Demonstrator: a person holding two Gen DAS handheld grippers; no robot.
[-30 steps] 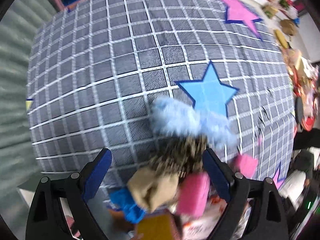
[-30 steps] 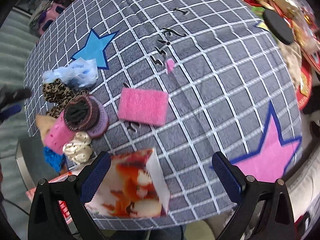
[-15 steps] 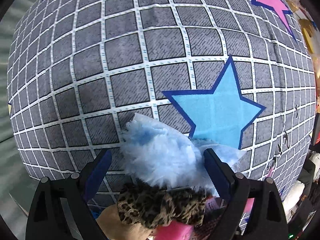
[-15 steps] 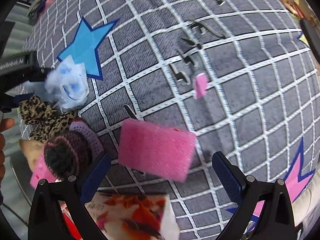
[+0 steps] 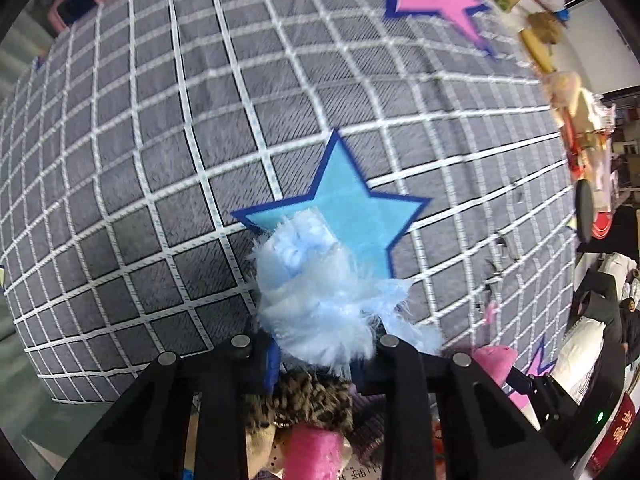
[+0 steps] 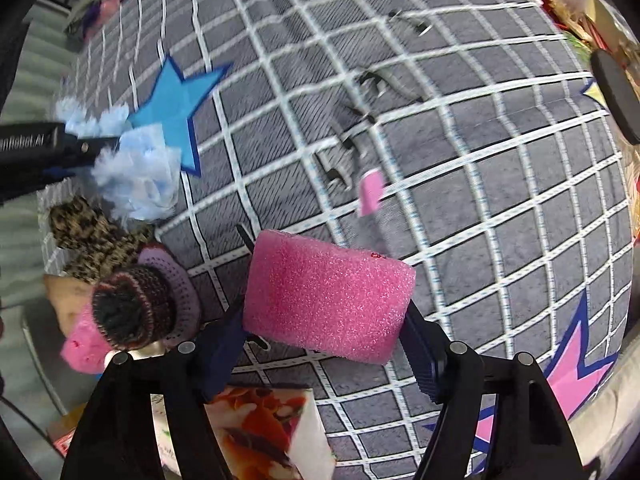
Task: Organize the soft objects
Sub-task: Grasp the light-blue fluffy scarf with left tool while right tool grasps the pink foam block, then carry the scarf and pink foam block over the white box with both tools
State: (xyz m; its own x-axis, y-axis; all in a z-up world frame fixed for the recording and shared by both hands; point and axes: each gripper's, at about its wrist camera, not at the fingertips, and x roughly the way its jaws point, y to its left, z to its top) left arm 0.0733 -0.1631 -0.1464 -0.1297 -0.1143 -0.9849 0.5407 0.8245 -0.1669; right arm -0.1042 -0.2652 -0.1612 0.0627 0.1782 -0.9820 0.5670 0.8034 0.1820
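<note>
1. The pale blue fluffy piece (image 5: 320, 300) lies on the grid-patterned cloth (image 5: 160, 160), partly over a light blue star (image 5: 352, 216). It is bunched up with no clear long axis. The left tongs (image 5: 314, 364) have just been closing and now pinch its near end between their blue pads.
2. The pink foam block (image 6: 326, 300) sits between the fingers of the right tongs (image 6: 326, 350). Its long axis runs across from pad to pad. These tongs have just been closing and both pads now touch the block's short ends.
3. Beside the block, towards the left tongs, lie a leopard-print scrunchie (image 6: 92, 236), a knitted purple-and-dark hat (image 6: 140, 308) and another pink soft piece (image 6: 82, 346).
4. A small pink scrap (image 6: 370, 190) lies further out on the cloth.
5. White lettering on the left tongs' black body in the right wrist view is too blurred to read. A printed packet (image 6: 260, 432) shows no legible text.
</note>
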